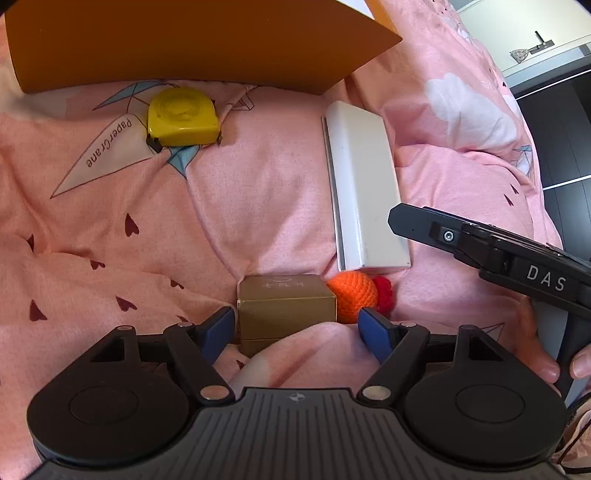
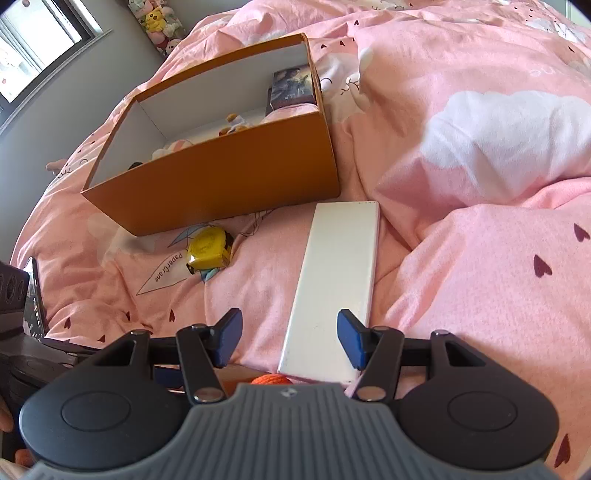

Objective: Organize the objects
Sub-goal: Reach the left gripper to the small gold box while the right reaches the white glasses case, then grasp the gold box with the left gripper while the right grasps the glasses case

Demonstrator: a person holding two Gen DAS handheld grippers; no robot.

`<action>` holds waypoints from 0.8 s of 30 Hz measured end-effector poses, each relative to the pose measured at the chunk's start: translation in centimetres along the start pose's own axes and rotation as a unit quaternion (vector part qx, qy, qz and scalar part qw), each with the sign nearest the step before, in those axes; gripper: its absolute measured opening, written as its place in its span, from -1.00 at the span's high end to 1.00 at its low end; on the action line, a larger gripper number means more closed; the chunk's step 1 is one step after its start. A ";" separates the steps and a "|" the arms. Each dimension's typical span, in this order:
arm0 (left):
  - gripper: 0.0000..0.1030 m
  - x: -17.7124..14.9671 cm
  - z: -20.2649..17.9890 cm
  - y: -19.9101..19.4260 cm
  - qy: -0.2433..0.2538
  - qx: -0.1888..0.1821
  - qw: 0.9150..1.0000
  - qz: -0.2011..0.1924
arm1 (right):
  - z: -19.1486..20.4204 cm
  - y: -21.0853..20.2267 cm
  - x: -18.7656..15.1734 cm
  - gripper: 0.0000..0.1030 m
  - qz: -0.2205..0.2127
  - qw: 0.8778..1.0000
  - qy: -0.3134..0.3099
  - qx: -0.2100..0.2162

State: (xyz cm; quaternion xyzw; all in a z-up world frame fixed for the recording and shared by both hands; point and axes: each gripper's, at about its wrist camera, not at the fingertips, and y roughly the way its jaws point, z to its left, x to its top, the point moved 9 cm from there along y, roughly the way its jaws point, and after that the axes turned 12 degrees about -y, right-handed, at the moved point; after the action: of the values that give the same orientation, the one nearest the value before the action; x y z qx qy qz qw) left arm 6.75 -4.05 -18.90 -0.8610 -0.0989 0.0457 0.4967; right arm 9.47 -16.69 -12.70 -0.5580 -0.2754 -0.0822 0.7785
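Item in hand: small gold cardboard box (image 1: 286, 306) on the pink quilt (image 1: 110, 258), between my left gripper (image 1: 297, 328)'s wide-open, empty fingers. Right gripper (image 2: 290, 341) gapes over the flat white slab (image 2: 332, 288). Next, I judge: close left, carry to the orange carton (image 2: 221, 177) at twelve o'clock.

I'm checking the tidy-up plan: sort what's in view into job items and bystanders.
Job items:
- orange box, open
- yellow tape measure
- white flat case
- gold box, between the open left gripper fingers
- orange knitted toy

Just lying about:
- pink duvet
- plush toys by the wall
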 end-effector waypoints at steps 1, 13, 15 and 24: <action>-0.72 0.1 0.1 0.3 -0.003 0.000 1.000 0.003 | -0.1 0.1 0.0 -0.15 0.002 1.000 0.000 -0.002; -0.31 0.2 -0.2 -1.3 0.019 0.017 0.999 -0.031 | -0.8 2.2 -0.1 -0.15 0.042 0.999 -0.014 -0.031; -0.31 0.5 -0.5 -2.1 0.027 0.019 0.998 -0.048 | -1.0 2.5 -0.1 -0.15 0.048 0.998 -0.016 -0.035; -0.31 1.5 -0.4 -3.4 0.012 0.005 0.998 -0.058 | -3.4 3.3 1.9 -0.12 0.045 0.998 0.049 -0.023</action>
State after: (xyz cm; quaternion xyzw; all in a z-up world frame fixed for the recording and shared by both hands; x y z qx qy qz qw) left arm 7.81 -2.40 -15.73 -0.8518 -0.1423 0.0066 0.5041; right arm 13.64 -18.25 -15.23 -0.5831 -0.2099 -0.0810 0.7807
